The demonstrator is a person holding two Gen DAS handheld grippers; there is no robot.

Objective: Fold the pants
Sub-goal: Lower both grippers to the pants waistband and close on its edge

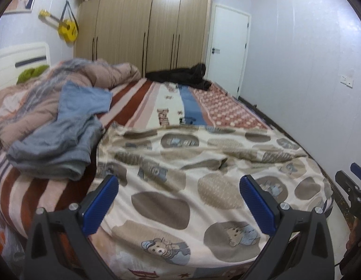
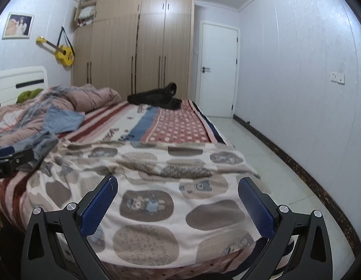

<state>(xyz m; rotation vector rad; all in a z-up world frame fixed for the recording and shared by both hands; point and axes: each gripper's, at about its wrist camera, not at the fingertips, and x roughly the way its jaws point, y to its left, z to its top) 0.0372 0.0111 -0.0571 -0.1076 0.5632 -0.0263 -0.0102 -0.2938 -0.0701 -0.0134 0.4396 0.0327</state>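
I hold a claw in each hand at the foot of a bed, both pointed up its length. My left gripper [image 1: 179, 186] has its blue pads spread wide with nothing between them; my right gripper [image 2: 178, 187] is just as wide apart and also empty. Both hover above the bear-print pants [image 1: 203, 175], cream fleece with brown ovals, which lie spread flat across the near end of the bed [image 1: 171, 98], touching neither claw.

The fabric is rumpled through the middle, with a raised ridge [image 2: 180, 170] running across it. I judge that a pinch taken there would gather more than one layer, and the fold would come out crooked. The fleece looks soft and thick, so a shallow bite could slip off when lifted.

To my left, a heap of blue-grey clothing [image 1: 56, 144] sits just beside the pants' left edge; a wide sweep that way could drag it along. On my right, the pants reach the mattress edge, and beyond it is bare tiled floor [image 2: 273, 163]; cloth pulled that way could slide off.

Ahead, the striped and checked blanket [image 2: 178, 126] lies open and flat, offering the best room to fold forward. A dark garment [image 2: 154, 98] and a bunched pink quilt [image 2: 94, 95] lie well beyond, out of the way.
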